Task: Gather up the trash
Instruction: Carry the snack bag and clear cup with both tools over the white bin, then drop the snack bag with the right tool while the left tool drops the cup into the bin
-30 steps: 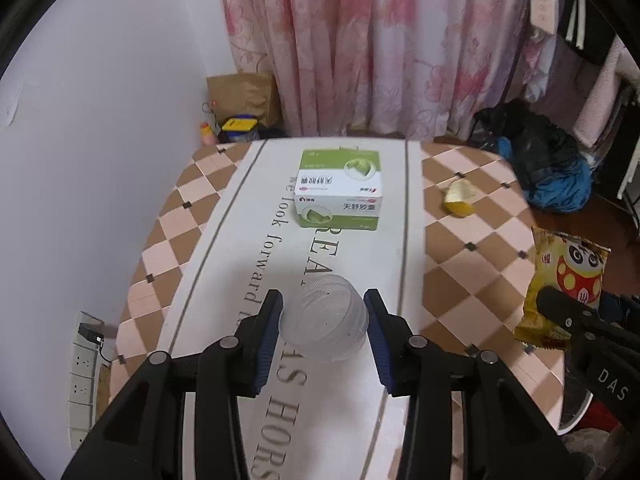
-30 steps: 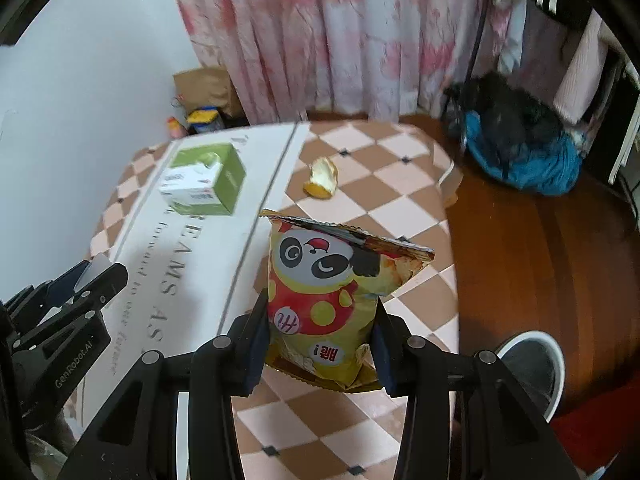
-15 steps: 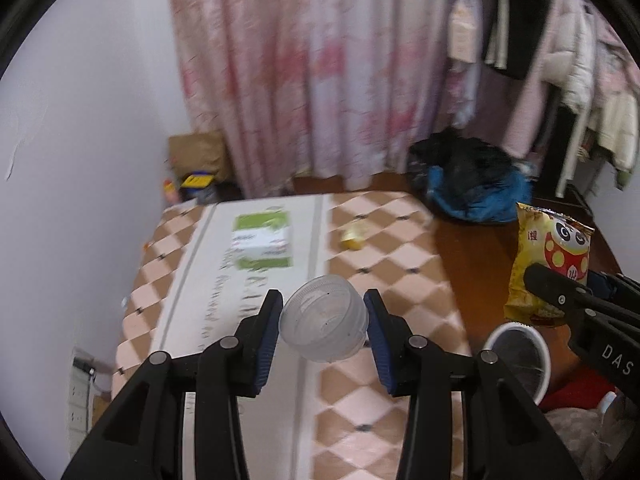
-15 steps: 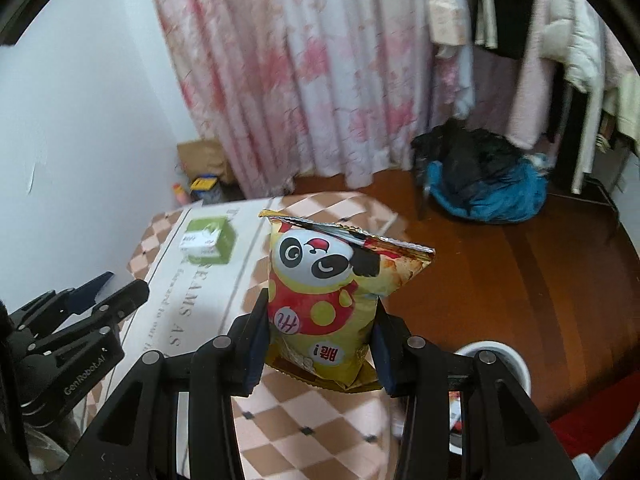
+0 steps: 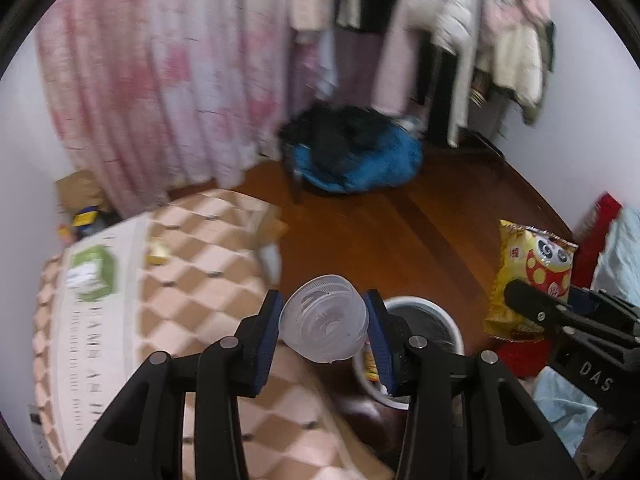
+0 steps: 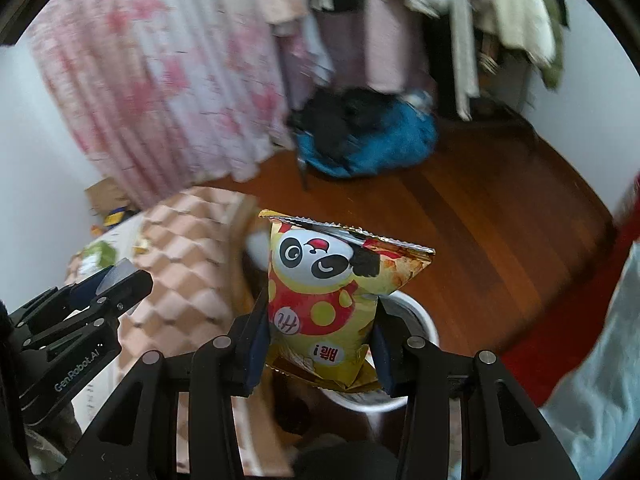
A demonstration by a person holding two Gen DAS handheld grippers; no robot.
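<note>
Left claw [image 5: 323, 320]: closed on a clear plastic cup [image 5: 324, 318], its blue pads pressing both sides; the cup lies tilted, its ribbed base facing the camera.
Right claw [image 6: 320, 332]: clamped on a yellow panda snack bag [image 6: 336, 296], gripping the lower half; the bag stands upright with its crimped top edge above the fingers.
Cup position: in the air, past the bench edge, just left of the bin as seen from the left wrist.
Bag position: over the bin's near rim in the right wrist view.
Trash bin [image 5: 448, 322]: white, round, on the wooden floor beside the bench; dark liner inside, with a scrap of coloured wrapper at its left inner wall.
Bench [image 5: 192, 280]: checked cloth; carries a green and white box [image 5: 94, 270] and a small yellow scrap [image 5: 158, 252], well apart from both claws.
</note>
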